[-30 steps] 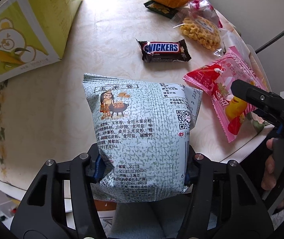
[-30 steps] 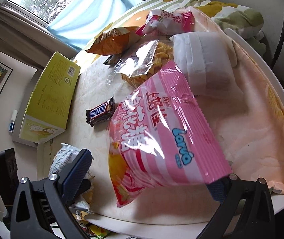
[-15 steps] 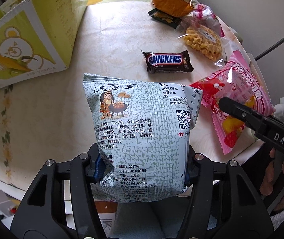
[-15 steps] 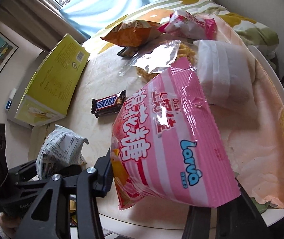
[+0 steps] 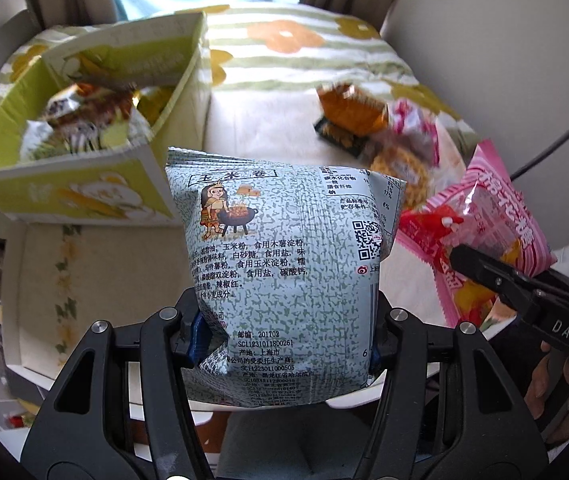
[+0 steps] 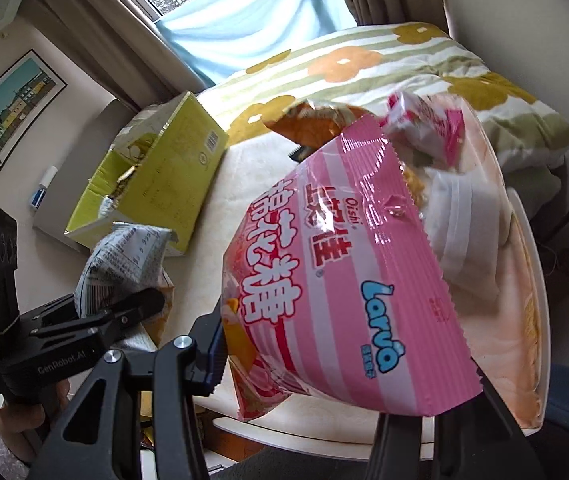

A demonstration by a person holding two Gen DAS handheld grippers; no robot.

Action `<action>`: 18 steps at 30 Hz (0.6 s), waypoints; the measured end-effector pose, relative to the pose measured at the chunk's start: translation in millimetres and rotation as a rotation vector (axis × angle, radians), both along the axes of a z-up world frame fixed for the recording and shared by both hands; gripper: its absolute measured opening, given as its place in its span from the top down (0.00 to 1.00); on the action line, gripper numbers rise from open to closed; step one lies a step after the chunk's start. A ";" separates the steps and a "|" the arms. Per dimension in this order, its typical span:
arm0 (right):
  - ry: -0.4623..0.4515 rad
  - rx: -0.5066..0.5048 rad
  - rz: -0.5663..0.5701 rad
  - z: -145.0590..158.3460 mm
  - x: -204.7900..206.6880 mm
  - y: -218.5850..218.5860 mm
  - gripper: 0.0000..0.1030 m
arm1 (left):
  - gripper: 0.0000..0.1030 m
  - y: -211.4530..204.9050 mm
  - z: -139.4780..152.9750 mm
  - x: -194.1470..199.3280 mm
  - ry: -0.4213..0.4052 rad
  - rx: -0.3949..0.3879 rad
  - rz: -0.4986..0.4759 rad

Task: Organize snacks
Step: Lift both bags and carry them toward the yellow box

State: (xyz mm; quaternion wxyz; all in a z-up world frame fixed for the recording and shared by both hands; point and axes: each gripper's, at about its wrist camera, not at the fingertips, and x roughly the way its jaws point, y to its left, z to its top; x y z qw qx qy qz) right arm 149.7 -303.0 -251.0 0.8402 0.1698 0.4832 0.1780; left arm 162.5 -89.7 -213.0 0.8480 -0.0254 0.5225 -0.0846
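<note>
Two bags were held clear of the desk [image 5: 268, 128]: the grey-green snack bag [image 5: 284, 264] was pinched by its lower part in the left hand-held gripper [image 5: 284, 344], and the pink snack bag [image 6: 348, 272] was clamped at its bottom corner in the right hand-held gripper [image 6: 324, 364].

A slip was judged possible, since each puffy, slick bag was gripped only near one edge. The two bags could also be knocked together over the one yellow-green box [image 5: 96, 128], where at least one wrapped snack was already seen.

Four or so snacks, blurred, were counted on the desk; one orange bag [image 5: 352, 112] was clear.
</note>
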 end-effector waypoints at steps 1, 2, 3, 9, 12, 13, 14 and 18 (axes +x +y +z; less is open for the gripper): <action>-0.010 -0.005 0.012 8.3 3.8 2.5 0.56 | 0.48 3.3 8.2 2.9 -0.016 -0.006 0.011; -0.018 -0.010 0.020 13.4 6.2 4.4 0.56 | 0.48 6.9 15.9 6.1 -0.031 -0.013 0.019; -0.027 -0.016 0.028 19.9 11.0 7.0 0.56 | 0.48 10.4 22.3 9.9 -0.042 -0.022 0.025; -0.087 -0.029 0.067 59.5 46.5 33.6 0.56 | 0.48 42.9 63.9 41.0 -0.123 -0.038 0.054; -0.114 -0.030 0.085 74.0 66.1 54.8 0.56 | 0.48 65.4 79.6 62.2 -0.168 -0.047 0.057; -0.124 -0.032 0.090 78.9 74.7 64.9 0.56 | 0.48 75.0 83.4 68.1 -0.176 -0.050 0.060; -0.130 -0.031 0.094 83.3 83.7 75.6 0.56 | 0.48 85.8 86.9 77.4 -0.180 -0.056 0.064; -0.145 -0.023 0.113 94.0 115.1 115.7 0.56 | 0.48 125.4 97.1 111.3 -0.195 -0.056 0.081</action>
